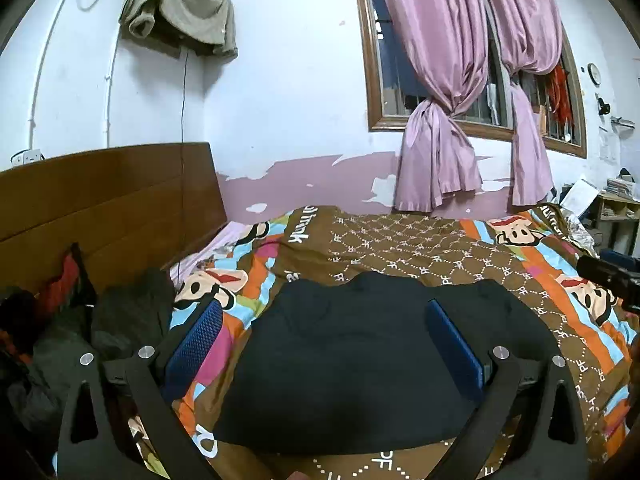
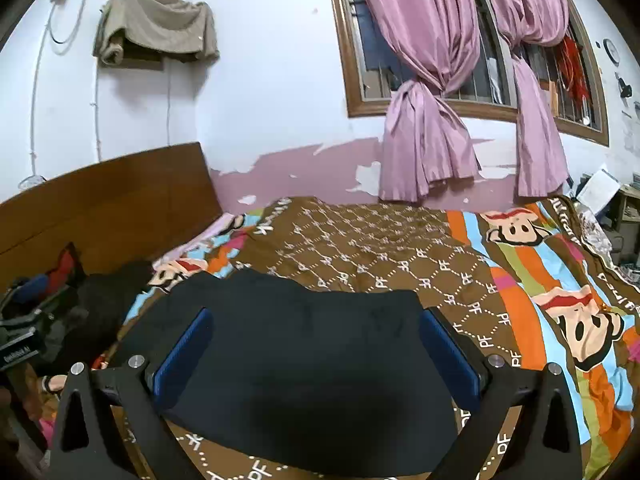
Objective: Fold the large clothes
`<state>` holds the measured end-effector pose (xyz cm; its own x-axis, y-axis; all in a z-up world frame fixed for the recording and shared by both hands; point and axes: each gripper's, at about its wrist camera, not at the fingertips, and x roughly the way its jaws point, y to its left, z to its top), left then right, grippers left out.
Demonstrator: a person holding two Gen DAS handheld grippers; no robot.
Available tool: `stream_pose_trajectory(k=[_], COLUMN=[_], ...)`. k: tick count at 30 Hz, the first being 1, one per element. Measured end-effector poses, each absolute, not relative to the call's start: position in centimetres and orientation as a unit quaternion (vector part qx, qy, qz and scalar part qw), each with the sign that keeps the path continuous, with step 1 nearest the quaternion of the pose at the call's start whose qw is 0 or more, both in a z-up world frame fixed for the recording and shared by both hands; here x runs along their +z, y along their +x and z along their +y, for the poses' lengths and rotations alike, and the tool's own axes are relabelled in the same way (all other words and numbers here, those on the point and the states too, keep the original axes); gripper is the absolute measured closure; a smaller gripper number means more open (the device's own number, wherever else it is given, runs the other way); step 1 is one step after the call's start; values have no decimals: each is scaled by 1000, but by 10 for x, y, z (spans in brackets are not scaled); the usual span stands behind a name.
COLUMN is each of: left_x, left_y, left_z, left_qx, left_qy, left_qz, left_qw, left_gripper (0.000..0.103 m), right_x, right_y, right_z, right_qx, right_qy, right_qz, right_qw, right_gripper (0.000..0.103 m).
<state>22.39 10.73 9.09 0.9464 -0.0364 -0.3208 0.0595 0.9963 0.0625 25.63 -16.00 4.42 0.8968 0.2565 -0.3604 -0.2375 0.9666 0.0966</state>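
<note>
A: What does the garment look like?

B: A large black garment (image 1: 352, 364) lies spread flat on the bedspread (image 1: 420, 248), toward the near edge of the bed. The cloth is plain and dark with only faint creases; its far edge is wavy, with a raised hump near the middle. From the right wrist view the same black garment (image 2: 304, 364) shows a straighter far edge and a square corner at the right.

A: And the claws?

B: The left gripper (image 1: 324, 348) hangs above it with jaws set wide, nothing between the blue pads (image 1: 194, 344). The right gripper (image 2: 316, 356) is likewise spread wide and empty over the cloth.

A: Any writing?

B: The brown bedspread carries repeated "PF" marks in a white dotted lattice, with cartoon monkey faces on coloured stripes. A strip of white lettering at its far end reads partly "frank". A label on a dark device (image 2: 18, 350) at the left edge of the right view is too blurred to read.

A: Around it?

B: A heap of dark clothes (image 1: 128, 312) beside the wooden headboard (image 1: 108, 196), and pink curtains (image 1: 440, 80) knotted at the window.
</note>
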Motion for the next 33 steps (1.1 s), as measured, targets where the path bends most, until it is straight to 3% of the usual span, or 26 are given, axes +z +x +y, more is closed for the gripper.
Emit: stream_pose_trajectory(k=[13,22,28,33], left_x=[86,72,45,20], left_y=[168,132,133,129], left_z=[109,111,124,126], left_qx=[-29,-58,-62,-56], left_qy=[35,38,14,10], left_qz=[136,117,162,187], left_qw=[990,991,985,981], left_gripper=[4,4,3,3], right_x=[58,37,14,-10], right_y=[177,149,132,132], right_z=[-150,-135,-127,-115], right_qx=[134,122,108,121], right_qy=[5,6,-17,-39], right_qz=[112,124,100,131], right_qw=[985,985,989,983], right_gripper=[0,0,0,0])
